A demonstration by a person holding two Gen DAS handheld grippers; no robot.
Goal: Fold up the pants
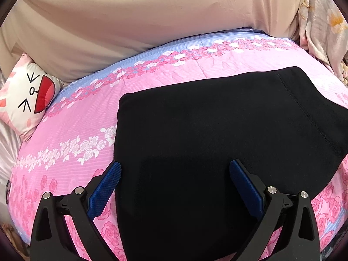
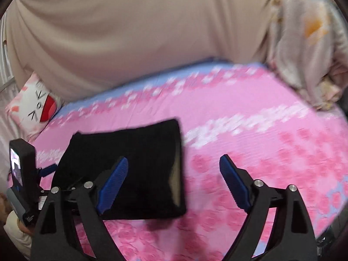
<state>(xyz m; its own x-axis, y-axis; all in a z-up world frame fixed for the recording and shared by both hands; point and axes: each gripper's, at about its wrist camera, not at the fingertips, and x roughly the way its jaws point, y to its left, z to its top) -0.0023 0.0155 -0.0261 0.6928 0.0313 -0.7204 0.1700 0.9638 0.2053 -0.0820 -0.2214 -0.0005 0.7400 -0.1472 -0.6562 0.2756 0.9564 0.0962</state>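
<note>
The black pants [image 1: 217,141] lie folded into a compact rectangle on the pink rose-print bedsheet [image 1: 71,130]. My left gripper [image 1: 175,163] hovers over their near left part, open, with nothing between its blue pads [image 1: 105,187]. In the right wrist view the folded pants [image 2: 141,152] sit left of centre. My right gripper [image 2: 174,157] is raised above their right edge, jaws wide open and empty; its left finger overlaps the pants, its right finger is over bare sheet [image 2: 271,163]. The view is motion-blurred. The left tool's camera housing [image 2: 21,174] shows at the far left.
A cartoon-face pillow [image 1: 28,95] lies at the bed's far left. Beige fabric [image 1: 141,10] rises behind the bed. A pale floral blanket [image 2: 304,54] is bunched at the far right. A person's pale sleeve [image 2: 13,228] is at the lower left.
</note>
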